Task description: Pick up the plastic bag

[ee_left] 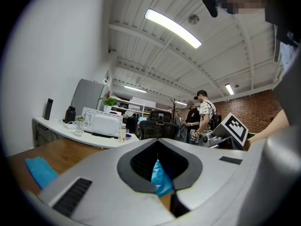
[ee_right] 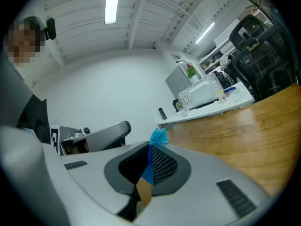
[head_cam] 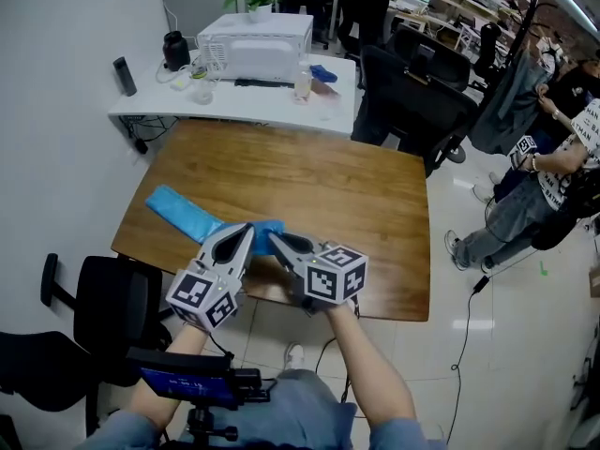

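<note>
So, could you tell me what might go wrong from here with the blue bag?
Both the left gripper and right gripper pinch only a thin fold of the plastic bag; it may slip out on lifting.
They grip close together, so pulling apart could tear the film.
The bag's long end lies on the table and may drag.

The counter (head_cam: 319, 181) is brown wood, smooth, with fine grain and a soft sheen. The plastic bag (head_cam: 183, 211) is thin blue film, creased, faintly glossy. The left tool (head_cam: 246, 230) and right tool (head_cam: 275, 239) have matt grey plastic shells; their black pads (ee_left: 141, 160) look ribbed.
</note>
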